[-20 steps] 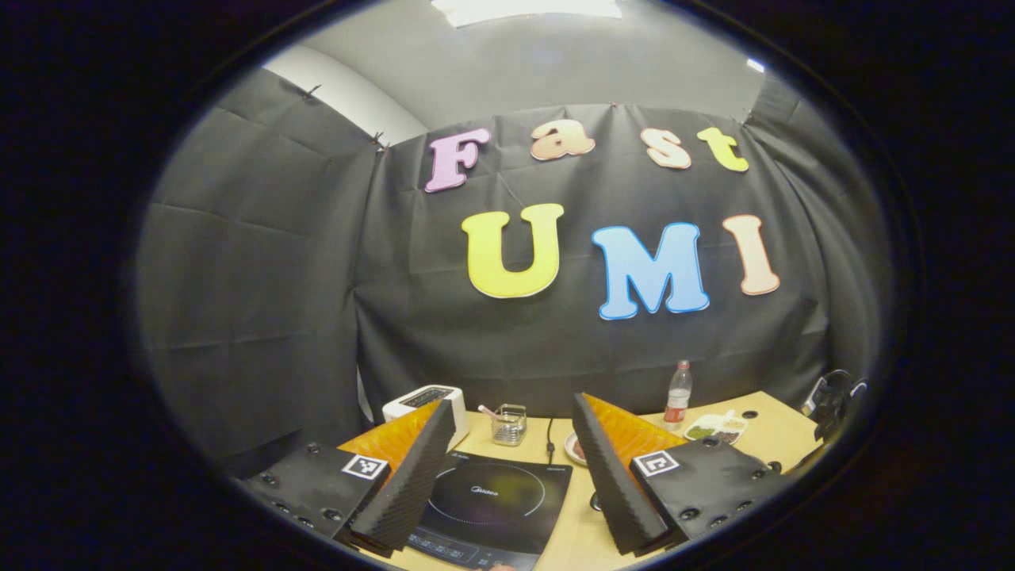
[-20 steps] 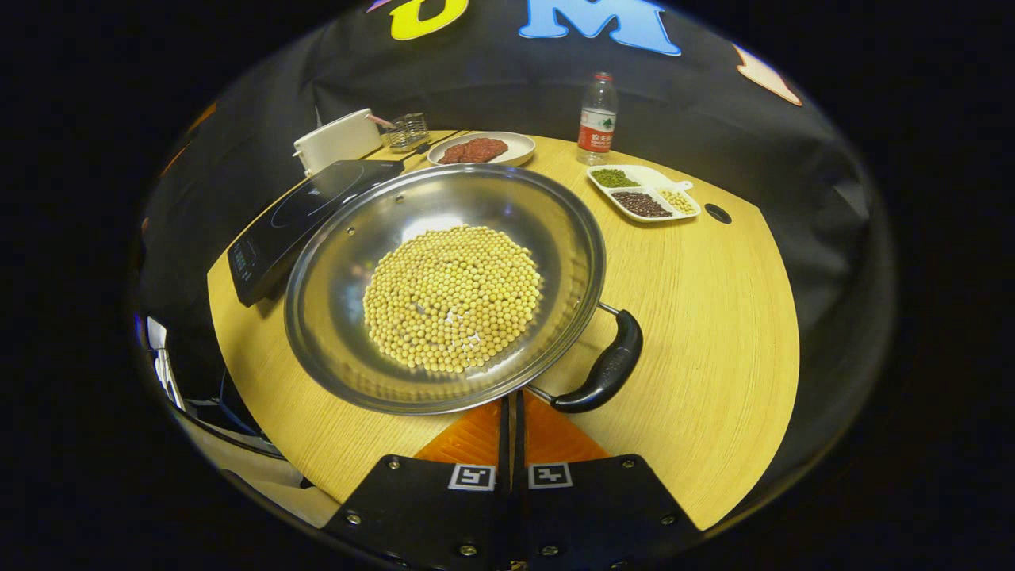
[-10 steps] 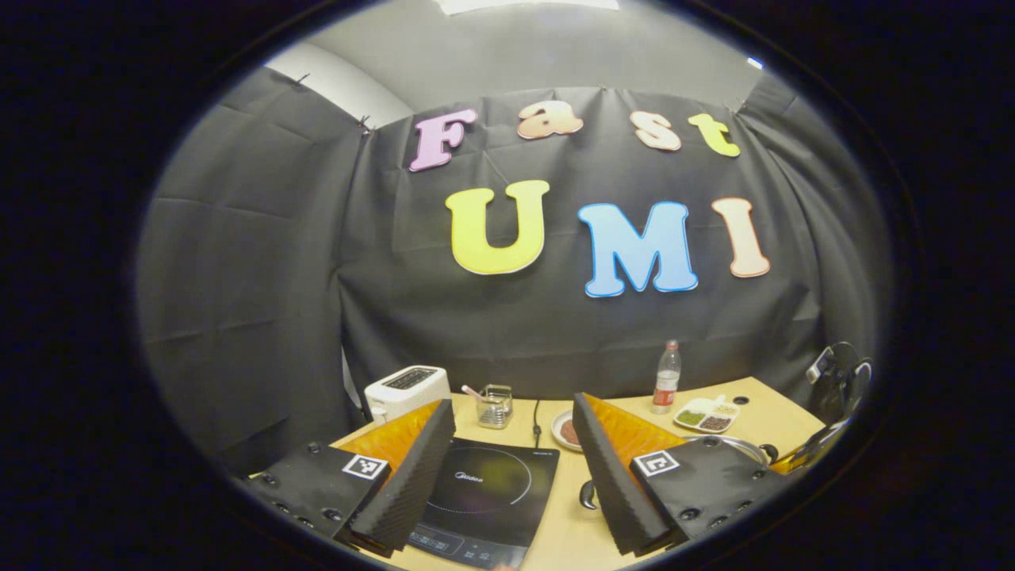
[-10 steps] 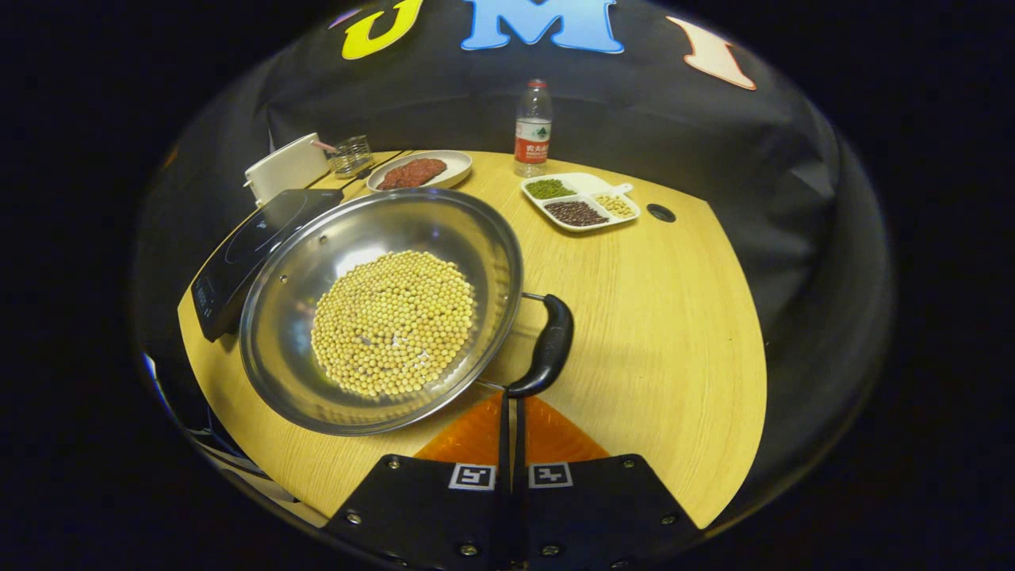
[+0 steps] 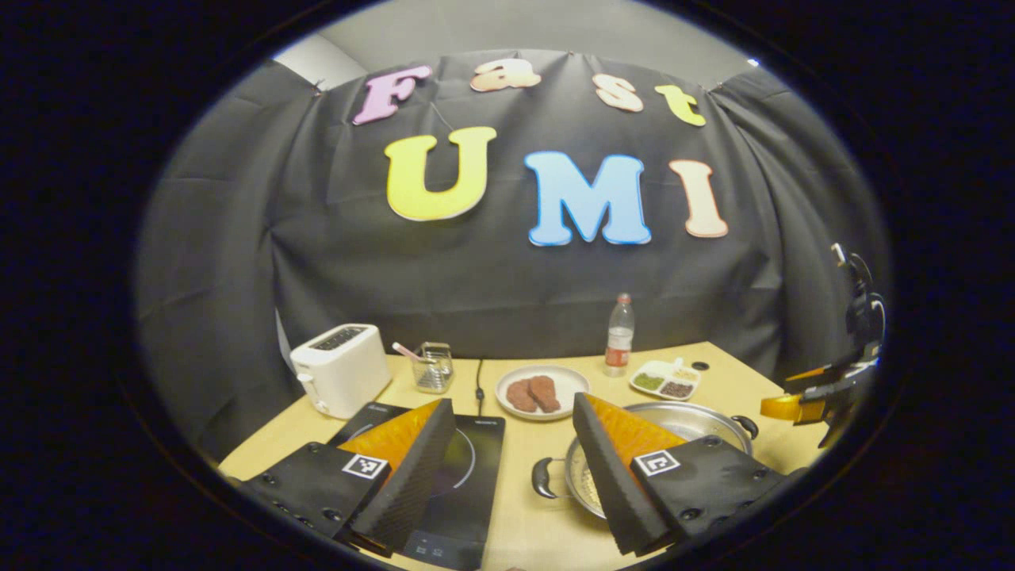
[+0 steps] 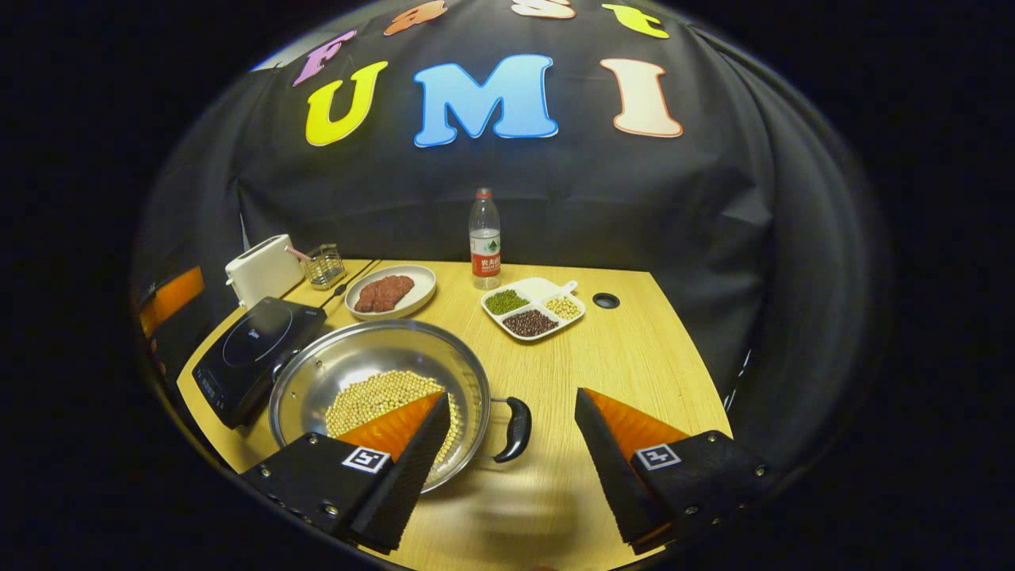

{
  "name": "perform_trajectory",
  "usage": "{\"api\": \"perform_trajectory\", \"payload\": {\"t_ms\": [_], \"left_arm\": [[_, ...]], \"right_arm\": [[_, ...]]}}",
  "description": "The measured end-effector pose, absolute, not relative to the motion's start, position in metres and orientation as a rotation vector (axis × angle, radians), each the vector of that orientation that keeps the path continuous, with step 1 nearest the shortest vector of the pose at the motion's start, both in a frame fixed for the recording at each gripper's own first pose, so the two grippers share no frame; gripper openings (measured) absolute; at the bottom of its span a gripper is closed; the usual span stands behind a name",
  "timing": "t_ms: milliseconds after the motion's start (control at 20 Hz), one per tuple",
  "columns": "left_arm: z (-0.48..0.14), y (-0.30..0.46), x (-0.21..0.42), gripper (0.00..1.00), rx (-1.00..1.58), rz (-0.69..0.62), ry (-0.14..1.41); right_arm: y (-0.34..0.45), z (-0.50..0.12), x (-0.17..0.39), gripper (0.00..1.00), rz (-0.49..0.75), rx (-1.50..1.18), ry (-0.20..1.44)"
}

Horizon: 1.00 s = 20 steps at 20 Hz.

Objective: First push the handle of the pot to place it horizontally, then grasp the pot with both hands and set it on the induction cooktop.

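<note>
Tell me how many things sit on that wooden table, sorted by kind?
Cooking gear: 3 (steel pot of soybeans, black induction cooktop, white toaster)
Food dishes: 2 (white plate of red meat, white divided tray of beans)
Containers: 2 (clear water bottle, small clear holder)
Total: 7

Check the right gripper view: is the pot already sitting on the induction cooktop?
No. The pot rests on the wooden table beside the induction cooktop, whose glass top is bare.
</note>
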<state>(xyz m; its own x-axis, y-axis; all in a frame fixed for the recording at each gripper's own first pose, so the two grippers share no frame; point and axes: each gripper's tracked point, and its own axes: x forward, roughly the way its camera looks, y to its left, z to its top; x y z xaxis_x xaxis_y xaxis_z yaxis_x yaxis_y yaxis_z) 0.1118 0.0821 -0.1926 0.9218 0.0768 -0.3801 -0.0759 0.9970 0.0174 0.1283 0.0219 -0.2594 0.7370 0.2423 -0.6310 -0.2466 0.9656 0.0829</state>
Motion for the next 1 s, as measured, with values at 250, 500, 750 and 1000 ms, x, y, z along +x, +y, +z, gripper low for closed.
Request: {"api": "perform_trajectory", "payload": {"t_ms": [250,500,750,1000], "left_arm": [[-0.250,0.065,0.133,0.97,-0.007,0.009,0.514],[-0.307,0.058,0.144,0.98,-0.017,-0.013,0.648],[-0.354,0.049,0.148,0.98,-0.040,-0.019,0.773],[-0.374,0.046,0.146,0.98,-0.041,-0.017,0.838]], "right_arm": [[0.029,-0.274,0.137,0.97,0.243,0.018,0.708],[0.035,-0.299,0.145,0.97,0.233,0.047,0.764],[0.040,-0.325,0.147,0.97,0.241,0.025,0.832],[0.045,-0.347,0.145,0.97,0.250,0.029,0.896]]}}
